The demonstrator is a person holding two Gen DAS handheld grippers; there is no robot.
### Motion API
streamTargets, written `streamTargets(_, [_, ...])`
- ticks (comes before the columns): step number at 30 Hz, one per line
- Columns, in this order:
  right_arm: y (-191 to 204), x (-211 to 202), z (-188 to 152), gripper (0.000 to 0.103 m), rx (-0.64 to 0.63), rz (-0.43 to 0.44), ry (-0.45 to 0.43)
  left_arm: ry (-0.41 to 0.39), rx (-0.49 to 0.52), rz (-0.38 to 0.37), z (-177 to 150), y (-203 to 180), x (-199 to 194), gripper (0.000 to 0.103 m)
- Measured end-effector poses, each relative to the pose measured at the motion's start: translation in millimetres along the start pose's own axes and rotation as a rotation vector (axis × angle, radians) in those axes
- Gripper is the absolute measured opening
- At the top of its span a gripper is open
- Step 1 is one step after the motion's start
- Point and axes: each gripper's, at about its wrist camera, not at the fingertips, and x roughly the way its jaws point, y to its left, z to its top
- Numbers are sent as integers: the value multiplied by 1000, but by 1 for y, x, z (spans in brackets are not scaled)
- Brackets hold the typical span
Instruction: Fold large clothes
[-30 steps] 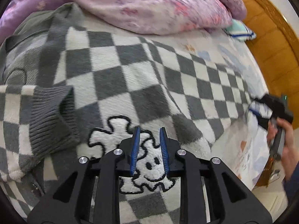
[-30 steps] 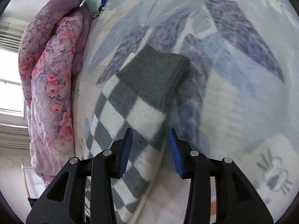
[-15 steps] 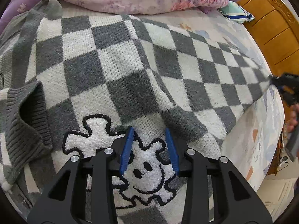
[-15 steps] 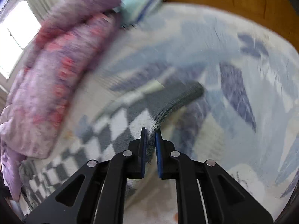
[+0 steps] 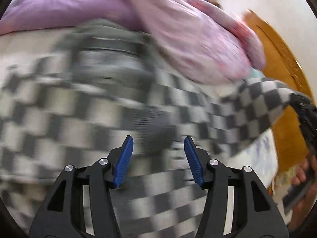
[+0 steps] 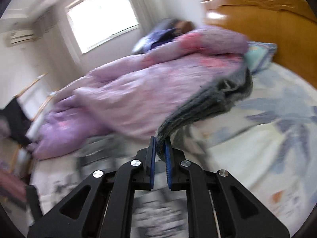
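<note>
A grey-and-white checked knit sweater [image 5: 95, 107] lies spread on the bed, blurred by motion in the left wrist view. My left gripper [image 5: 158, 144] hovers over it with its jaws opening and nothing between the pads; a grey ribbed cuff [image 5: 156, 127] lies just beyond them. At the right edge the sweater's sleeve [image 5: 263, 97] hangs lifted off the bed, pulled up by the other gripper [image 5: 305, 111]. In the right wrist view my right gripper [image 6: 159, 140] is shut on the sleeve's grey ribbed cuff [image 6: 198, 107], which trails up and back from the pads.
A pink and purple floral quilt [image 6: 138, 83] is heaped along the far side of the bed. A wooden headboard [image 6: 277, 19] and a light pillow [image 6: 259, 55] stand at the right. The pale patterned sheet [image 6: 267, 138] shows beside the sweater. A window [image 6: 103, 17] is behind.
My right gripper closed on the sleeve cuff and lifted it off the sheet, rolling as it rose. My left gripper opened wider and swept across the sweater, off the dog patch.
</note>
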Motion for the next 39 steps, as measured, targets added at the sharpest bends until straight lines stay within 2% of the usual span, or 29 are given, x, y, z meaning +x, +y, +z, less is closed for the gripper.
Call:
streamTargets(3, [82,8,-28,8,-23,134,63,-29,-55,73,-4,53,-36,55])
streamTargets(6, [143,26,-66,8,-20,224,166,-36,-102,144,-13,107,-69,55])
streamTargets(8, [177,40,-94,8,-45,252,233,-41,-143,163,-18,140,-89,55])
streamTargets(9, [198,51,-116,0,-60,293,290,-46,-167,177,-24,157,-100,56])
streamTargets(12, [248,79,-173,0,-164,312,418,-45,-208,188,-39,185,-114,60])
streamTargets(14, [265,98,-208,0,-240,283,504,-26,-234,196,-48,201,-115,60])
streamTargets(16, [263,109,-228,0,-236,288,579,-11,-252,193,-52,207,-113,60])
streamTargets(21, [244,94,-217,4,-210,290,539,2,-254,149,-56,203,-104,61])
streamTargets(27, [156,88,-161,4,-142,140,468,26,-194,137,-31,179,-76,63])
streamTargets(31, [73,106,-121,4,-85,22,463,23,-180,149,-6,182,-65,67])
streamTargets(34, [27,137,-121,4,-65,-67,563,28,-175,190,13,190,-55,67])
streamTargets(35, [13,153,-127,4,-57,-88,628,29,-168,205,20,193,-52,67])
streamTargets(37, [-10,178,-145,1,16,-56,732,41,-162,213,31,198,-44,67])
streamTargets(39, [-13,186,-145,1,21,-36,762,64,-191,193,42,208,-36,67])
